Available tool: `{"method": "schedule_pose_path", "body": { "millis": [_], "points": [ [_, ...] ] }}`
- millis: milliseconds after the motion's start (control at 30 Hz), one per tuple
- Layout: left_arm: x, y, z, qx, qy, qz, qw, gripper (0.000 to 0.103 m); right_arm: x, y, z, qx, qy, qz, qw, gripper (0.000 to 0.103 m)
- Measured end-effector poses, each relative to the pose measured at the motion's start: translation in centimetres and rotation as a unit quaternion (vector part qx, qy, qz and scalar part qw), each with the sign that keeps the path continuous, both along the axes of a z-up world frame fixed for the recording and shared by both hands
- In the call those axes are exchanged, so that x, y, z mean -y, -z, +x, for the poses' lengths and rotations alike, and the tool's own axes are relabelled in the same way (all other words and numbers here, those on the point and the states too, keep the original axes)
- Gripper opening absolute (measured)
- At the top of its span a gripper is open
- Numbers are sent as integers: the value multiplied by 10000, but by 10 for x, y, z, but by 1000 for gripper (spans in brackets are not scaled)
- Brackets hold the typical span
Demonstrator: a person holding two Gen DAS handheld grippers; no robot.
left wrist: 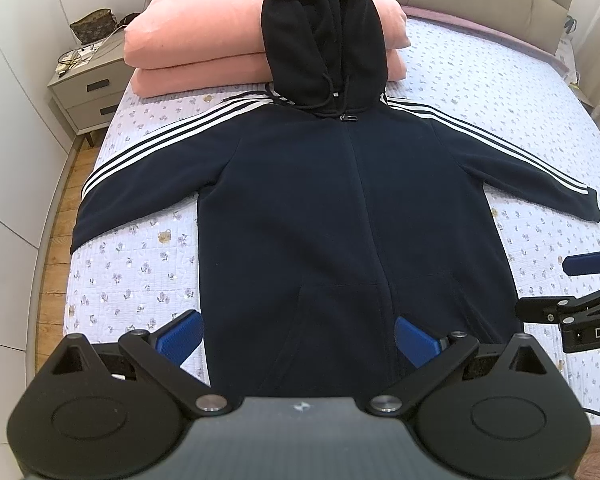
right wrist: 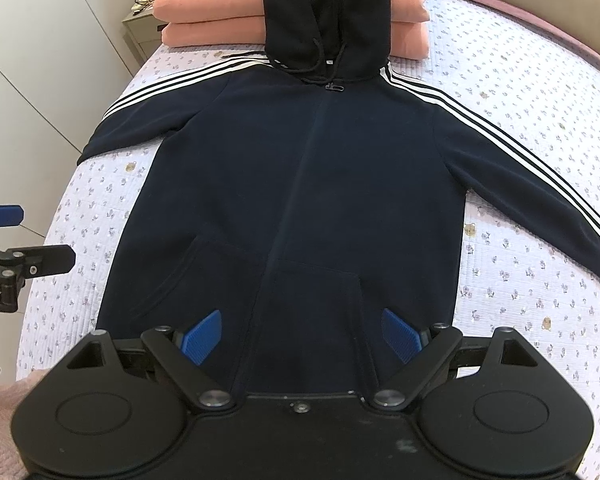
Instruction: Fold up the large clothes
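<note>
A dark navy zip hoodie (left wrist: 340, 208) with white sleeve stripes lies flat, front up, on the bed, both sleeves spread out; it also shows in the right wrist view (right wrist: 300, 184). Its hood (left wrist: 324, 40) rests up against the pink pillows. My left gripper (left wrist: 300, 338) is open, its blue pads apart above the hem's left part. My right gripper (right wrist: 300, 336) is open above the hem's right part, and it shows at the right edge of the left wrist view (left wrist: 580, 280). Neither holds anything.
Two stacked pink pillows (left wrist: 204, 44) lie at the head of the bed. The floral quilt (left wrist: 140, 264) covers the bed. A grey nightstand (left wrist: 88, 88) with a bag and cables stands at the far left. White wardrobe doors (left wrist: 8, 120) run along the left.
</note>
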State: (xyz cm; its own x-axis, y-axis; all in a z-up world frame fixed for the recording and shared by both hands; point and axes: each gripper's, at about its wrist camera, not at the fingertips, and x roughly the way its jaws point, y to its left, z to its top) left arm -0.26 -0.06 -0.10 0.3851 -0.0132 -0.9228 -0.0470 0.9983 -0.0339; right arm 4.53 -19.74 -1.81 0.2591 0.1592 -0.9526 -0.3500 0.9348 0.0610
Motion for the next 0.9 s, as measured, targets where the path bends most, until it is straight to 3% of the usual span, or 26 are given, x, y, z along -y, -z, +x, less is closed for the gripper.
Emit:
{"method": "schedule_pose_path", "body": {
  "millis": [900],
  "points": [
    [3, 3, 1, -52, 127, -77, 9999, 103, -1, -1, 1, -7, -11, 13, 10000, 102]
  ]
}}
